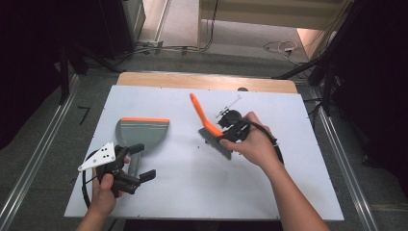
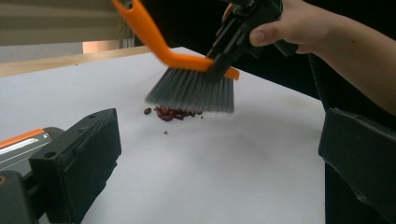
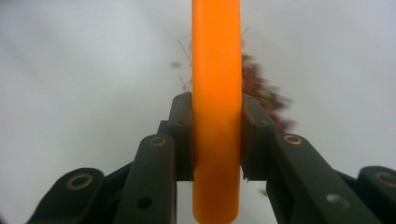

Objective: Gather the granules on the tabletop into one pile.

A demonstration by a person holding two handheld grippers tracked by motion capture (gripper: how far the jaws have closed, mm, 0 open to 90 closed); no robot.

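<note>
Right tongs (image 3: 217,140) pinch the brush (image 2: 191,79) over beans (image 2: 170,113) – a hard flick scatters them past the dustpan (image 1: 142,134) at nine o'clock; left tongs (image 2: 210,154) spread, empty

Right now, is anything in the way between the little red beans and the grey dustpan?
Nothing visible blocks them. The small dark red beans lie under the grey bristles of the orange brush, and bare white table stretches from there to the grey dustpan with the orange lip.
</note>
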